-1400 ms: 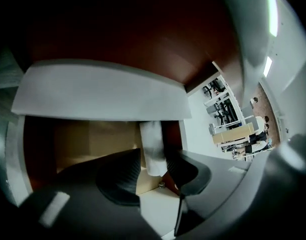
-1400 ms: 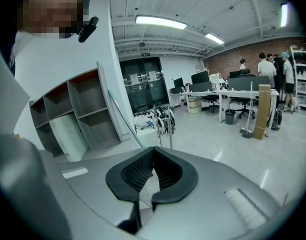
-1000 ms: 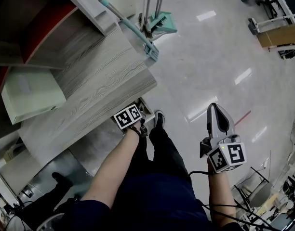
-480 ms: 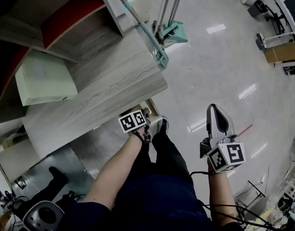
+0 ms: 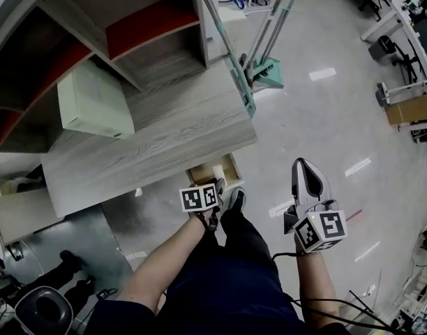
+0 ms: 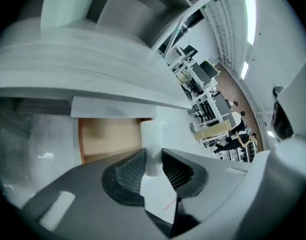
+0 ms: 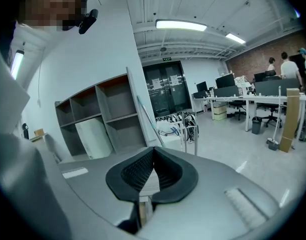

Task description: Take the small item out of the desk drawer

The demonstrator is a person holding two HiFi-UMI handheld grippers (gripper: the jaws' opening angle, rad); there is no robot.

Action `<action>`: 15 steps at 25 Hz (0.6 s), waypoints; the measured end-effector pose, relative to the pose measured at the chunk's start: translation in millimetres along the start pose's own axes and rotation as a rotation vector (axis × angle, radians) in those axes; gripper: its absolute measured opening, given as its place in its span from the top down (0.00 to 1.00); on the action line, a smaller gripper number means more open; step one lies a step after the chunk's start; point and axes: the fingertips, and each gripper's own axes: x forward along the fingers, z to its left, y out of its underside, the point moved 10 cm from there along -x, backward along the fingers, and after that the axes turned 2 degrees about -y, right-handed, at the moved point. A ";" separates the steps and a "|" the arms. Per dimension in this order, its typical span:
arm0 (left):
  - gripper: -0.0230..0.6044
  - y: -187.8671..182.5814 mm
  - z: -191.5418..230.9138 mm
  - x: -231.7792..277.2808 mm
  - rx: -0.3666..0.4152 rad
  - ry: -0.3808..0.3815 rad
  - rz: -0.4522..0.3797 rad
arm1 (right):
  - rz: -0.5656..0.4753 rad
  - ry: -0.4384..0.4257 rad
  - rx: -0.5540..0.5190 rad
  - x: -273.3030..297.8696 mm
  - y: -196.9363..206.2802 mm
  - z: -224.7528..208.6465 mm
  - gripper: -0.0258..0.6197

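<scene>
Desk (image 5: 165, 135): grey wood-grain, centre-left.
Drawer (image 5: 199, 175): open under the desk's front edge.
Left gripper (image 6: 153, 159): forearm stretched toward the drawer, jaws pinching the white tube.
Right gripper (image 7: 153, 154): lower right, pointing up-frame, jaws pressed together.
White tube (image 6: 152, 139): at the drawer, long axis along the jaws.

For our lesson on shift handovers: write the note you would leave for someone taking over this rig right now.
Left claw: shut on the small white cylinder, at the front of the open drawer under the desk.
Right claw: shut, empty, held out over the floor, away from the desk.
Done: drawer open, cylinder gripped.
Left: bring the cylinder fully out of the drawer. The pictures do not show whether it is already out.
</scene>
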 end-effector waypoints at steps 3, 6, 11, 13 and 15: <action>0.79 -8.5 -1.3 -25.7 0.049 0.015 -0.046 | -0.016 -0.032 -0.013 6.0 -4.4 13.8 0.95; 0.79 -25.9 -3.5 -56.3 0.095 0.019 -0.111 | -0.023 -0.068 -0.033 12.7 -12.9 26.6 0.95; 0.79 -48.4 -3.0 -101.9 0.130 0.034 -0.217 | -0.054 -0.116 -0.049 22.1 -24.6 42.4 0.95; 0.79 -57.8 -3.0 -118.7 0.140 0.039 -0.266 | -0.065 -0.134 -0.058 27.1 -29.3 48.8 0.95; 0.79 -66.7 -4.5 -135.6 0.162 0.038 -0.319 | -0.077 -0.149 -0.066 30.4 -34.4 54.9 0.95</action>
